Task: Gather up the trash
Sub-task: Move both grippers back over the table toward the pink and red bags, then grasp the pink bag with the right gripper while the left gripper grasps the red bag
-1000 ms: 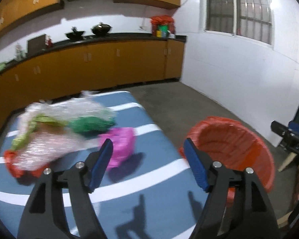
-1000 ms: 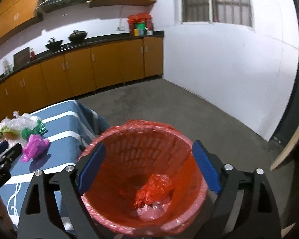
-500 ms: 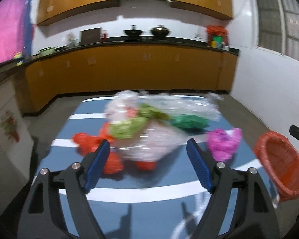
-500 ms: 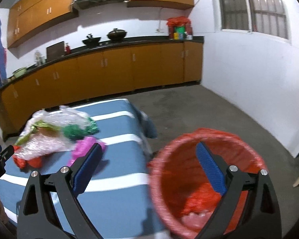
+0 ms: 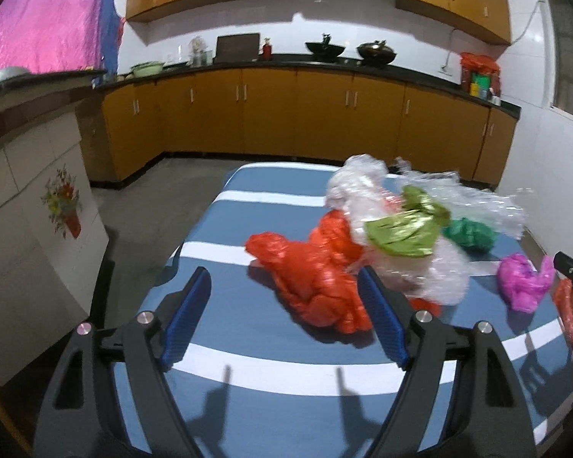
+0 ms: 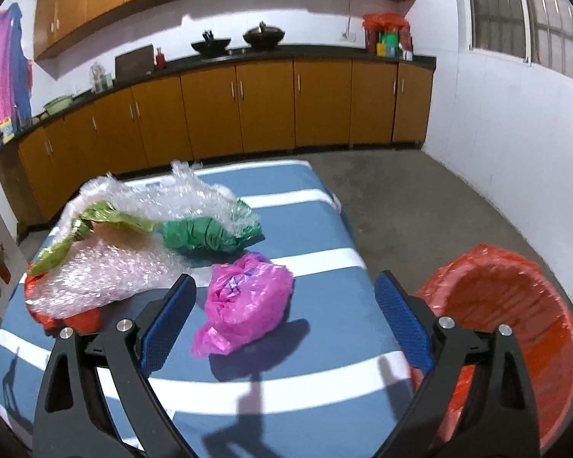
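Blue-and-white striped table (image 6: 317,225) holds the trash: bubble wrap (image 6: 126,267) heaped w/ orange bag (image 5: 317,278), green bag (image 6: 202,234), pink bag (image 6: 244,297) nearer the red-lined bin (image 6: 515,328), which stands beside table edge; left gripper (image 5: 286,324) & right gripper (image 6: 286,320) both gape wide, empty, above the tabletop

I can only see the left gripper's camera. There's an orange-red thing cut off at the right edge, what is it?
Observer: A red bin lined with a red bag, standing on the floor beside the table.
Operator: Is the other gripper holding anything?
Observer: No. The right gripper is open, aimed at the pink bag lying on the table.
Operator: And that green lump behind the bubble wrap?
Observer: A crumpled green bag, lying partly under the bubble wrap.
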`<action>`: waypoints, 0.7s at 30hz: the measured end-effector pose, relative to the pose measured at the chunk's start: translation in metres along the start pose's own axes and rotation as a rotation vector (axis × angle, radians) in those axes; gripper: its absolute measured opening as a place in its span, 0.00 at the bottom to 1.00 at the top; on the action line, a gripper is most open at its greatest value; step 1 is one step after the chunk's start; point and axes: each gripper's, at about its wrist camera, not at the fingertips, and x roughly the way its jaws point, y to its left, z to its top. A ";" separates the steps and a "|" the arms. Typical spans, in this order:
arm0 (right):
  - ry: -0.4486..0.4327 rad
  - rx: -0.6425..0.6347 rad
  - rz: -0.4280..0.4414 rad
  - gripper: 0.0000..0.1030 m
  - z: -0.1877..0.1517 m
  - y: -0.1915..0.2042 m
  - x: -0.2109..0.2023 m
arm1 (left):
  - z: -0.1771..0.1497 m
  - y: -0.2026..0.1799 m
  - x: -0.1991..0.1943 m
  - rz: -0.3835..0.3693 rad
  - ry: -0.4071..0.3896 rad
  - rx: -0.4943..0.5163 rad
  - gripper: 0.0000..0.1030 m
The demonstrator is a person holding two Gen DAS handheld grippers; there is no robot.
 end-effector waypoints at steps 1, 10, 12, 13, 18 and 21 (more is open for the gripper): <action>0.019 0.010 -0.002 0.91 0.000 0.001 0.009 | 0.001 0.003 0.005 0.001 0.010 -0.009 0.76; 0.126 0.013 0.019 0.80 -0.006 0.010 0.045 | 0.005 0.002 0.040 -0.027 0.072 -0.043 0.75; 0.141 0.011 0.035 0.77 -0.009 0.012 0.048 | 0.005 -0.003 0.049 -0.035 0.090 -0.037 0.75; 0.141 0.012 0.040 0.77 -0.009 0.013 0.048 | 0.005 -0.006 0.054 -0.035 0.103 -0.032 0.75; 0.160 -0.013 0.064 0.73 -0.013 0.020 0.049 | 0.001 -0.016 0.076 -0.036 0.171 -0.010 0.75; 0.180 -0.032 0.069 0.68 -0.014 0.025 0.053 | -0.002 -0.016 0.085 -0.047 0.206 -0.021 0.71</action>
